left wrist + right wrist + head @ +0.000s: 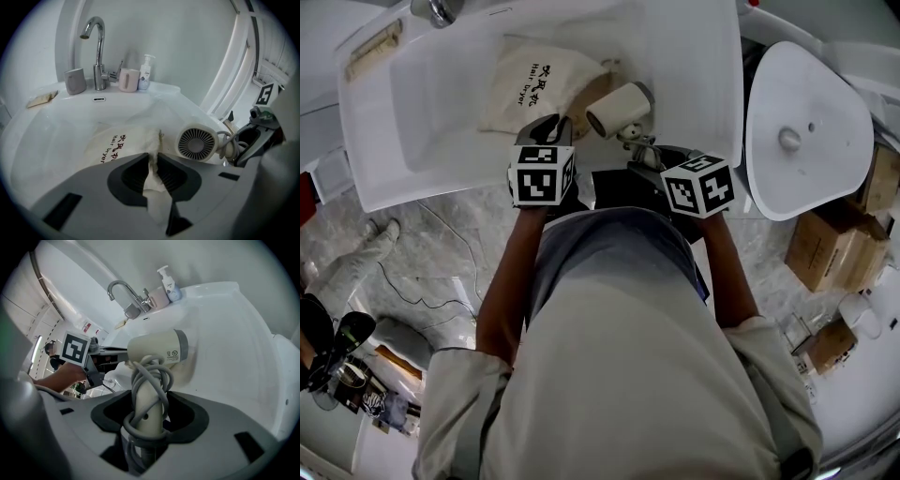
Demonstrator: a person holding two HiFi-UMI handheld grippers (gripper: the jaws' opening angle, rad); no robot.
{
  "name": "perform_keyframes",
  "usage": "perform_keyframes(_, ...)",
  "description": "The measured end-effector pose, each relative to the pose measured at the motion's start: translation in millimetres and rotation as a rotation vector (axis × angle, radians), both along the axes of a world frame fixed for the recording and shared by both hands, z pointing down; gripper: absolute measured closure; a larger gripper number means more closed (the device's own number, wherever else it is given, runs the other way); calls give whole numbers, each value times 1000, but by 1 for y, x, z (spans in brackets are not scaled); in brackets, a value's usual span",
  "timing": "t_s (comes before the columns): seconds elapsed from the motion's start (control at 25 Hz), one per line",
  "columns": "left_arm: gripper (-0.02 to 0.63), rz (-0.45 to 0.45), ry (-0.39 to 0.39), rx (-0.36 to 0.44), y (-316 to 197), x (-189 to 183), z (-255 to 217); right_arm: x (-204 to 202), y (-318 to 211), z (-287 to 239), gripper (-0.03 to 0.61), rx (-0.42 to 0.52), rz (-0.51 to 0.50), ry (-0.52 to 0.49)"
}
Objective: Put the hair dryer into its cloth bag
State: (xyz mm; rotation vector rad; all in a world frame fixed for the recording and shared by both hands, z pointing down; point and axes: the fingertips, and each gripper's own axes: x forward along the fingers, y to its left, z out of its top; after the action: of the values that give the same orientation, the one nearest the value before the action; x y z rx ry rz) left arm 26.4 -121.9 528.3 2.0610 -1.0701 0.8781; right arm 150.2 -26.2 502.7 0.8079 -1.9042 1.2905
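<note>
A cream cloth bag [119,143] with dark print lies in the white sink [441,103]. My left gripper [153,161] is shut on a fold of the bag's near edge; in the head view it [551,128] sits at the bag's [539,82] right corner. The cream hair dryer [157,350] hangs just right of the bag, barrel level, its vented back [197,143] facing the left gripper. My right gripper [149,401] is shut on the dryer's handle, which has the grey cord [150,376] wound around it. From above, the dryer [619,110] hangs over the basin's near right part.
A chrome faucet [96,47], two cups [75,80] [128,79] and a soap bottle [145,72] stand on the sink's far rim. A small packet [42,99] lies at its left. A toilet with a shut lid [802,127] and cardboard boxes [830,244] are to the right.
</note>
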Motion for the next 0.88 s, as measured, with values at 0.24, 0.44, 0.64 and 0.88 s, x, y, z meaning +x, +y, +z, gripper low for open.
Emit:
perform_keyframes(0.24,552,6,14,2,-2,-10,-2,-15,1,8,339,-49,-25,-3)
perform_keyframes(0.44,554,8,29,2,1,-14,-4,-23,4,15,339,-90,-44,-2)
perform_keyframes(0.64,554,4,50,-1,0,-23,-5,-38,2,19,339,-143,-46,-30)
perform_keyframes(0.88,554,-2,71,-6,2,-27,-7,-47,-1,20,339,-166,-59,-36)
